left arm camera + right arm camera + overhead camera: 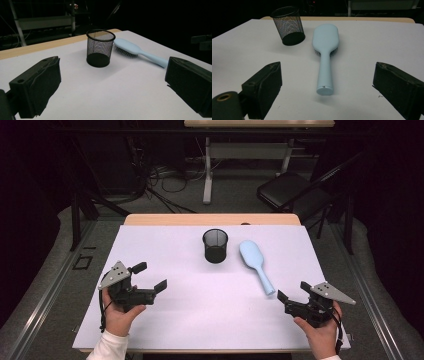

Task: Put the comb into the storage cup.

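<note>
Hairbrush (255,264), pale blue, is laid bristles-down on the white table cover (200,315), just beside the black mesh cup (215,246), its handle pointed toward the right gripper (293,295). Both tools are held spread and empty; the left gripper (150,276) is kept well apart from the brush. The approach step is judged to be in hand: next, the right gripper's jaws must be brought forward around the handle end and pressed together there. The bristles are mostly hidden under the head, and the room behind is lost in darkness.
</note>
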`<state>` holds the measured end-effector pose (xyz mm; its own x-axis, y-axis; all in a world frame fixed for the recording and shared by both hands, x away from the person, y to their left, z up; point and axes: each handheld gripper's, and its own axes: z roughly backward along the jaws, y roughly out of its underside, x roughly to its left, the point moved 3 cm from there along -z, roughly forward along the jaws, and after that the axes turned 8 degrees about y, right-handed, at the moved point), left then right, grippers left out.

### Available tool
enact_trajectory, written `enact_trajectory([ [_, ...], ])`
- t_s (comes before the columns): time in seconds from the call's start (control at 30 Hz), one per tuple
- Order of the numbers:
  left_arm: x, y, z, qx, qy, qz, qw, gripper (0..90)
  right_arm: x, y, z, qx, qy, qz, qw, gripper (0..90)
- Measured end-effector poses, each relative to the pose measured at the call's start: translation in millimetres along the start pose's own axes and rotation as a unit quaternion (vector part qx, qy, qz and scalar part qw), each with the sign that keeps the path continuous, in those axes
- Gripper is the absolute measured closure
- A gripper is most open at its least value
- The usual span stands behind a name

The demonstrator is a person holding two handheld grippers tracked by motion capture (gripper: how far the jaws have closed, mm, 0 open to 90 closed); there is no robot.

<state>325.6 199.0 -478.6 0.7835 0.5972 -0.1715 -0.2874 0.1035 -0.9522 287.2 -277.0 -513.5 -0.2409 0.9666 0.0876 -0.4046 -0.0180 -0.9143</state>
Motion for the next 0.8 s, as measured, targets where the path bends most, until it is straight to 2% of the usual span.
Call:
enact_trajectory([
  [0.07, -0.1, -1.2, -1.0, 0.001, -0.006, -0.002, 1.0, 0.5, 1.2, -0.3, -0.2, 0.005, 0.0, 0.0, 1.0, 8.2],
  [0.27, -0.6, -7.5, -4.0, 0.007, 0.0, 0.0, 1.0, 0.6, 4.9, -6.7, 1.3, 0.016, -0.003, 0.014, 0.9998, 12.1],
  [0.4, -3.0, -11.0, -4.9, 0.014, 0.004, 0.0, 0.9999, 0.6, 6.2, -10.0, -1.2, 0.012, -0.004, 0.007, 0.9999, 12.1],
  [0.6, -2.6, -15.7, -8.8, 0.029, 0.008, 0.003, 0.9995, 0.6, 7.9, -13.3, -10.9, 0.045, 0.01, 0.032, 0.9984, 12.0],
  [0.7, -0.4, -17.8, -11.5, 0.037, 0.01, 0.01, 0.9992, 0.5, 7.1, -16.0, -15.7, 0.062, 0.001, 0.029, 0.9977, 11.1],
  [0.8, 2.5, -19.8, -14.6, 0.04, 0.012, 0.02, 0.9989, 0.5, 6.0, -19.4, -19.4, 0.069, 0.0, 0.029, 0.9972, 8.1],
])
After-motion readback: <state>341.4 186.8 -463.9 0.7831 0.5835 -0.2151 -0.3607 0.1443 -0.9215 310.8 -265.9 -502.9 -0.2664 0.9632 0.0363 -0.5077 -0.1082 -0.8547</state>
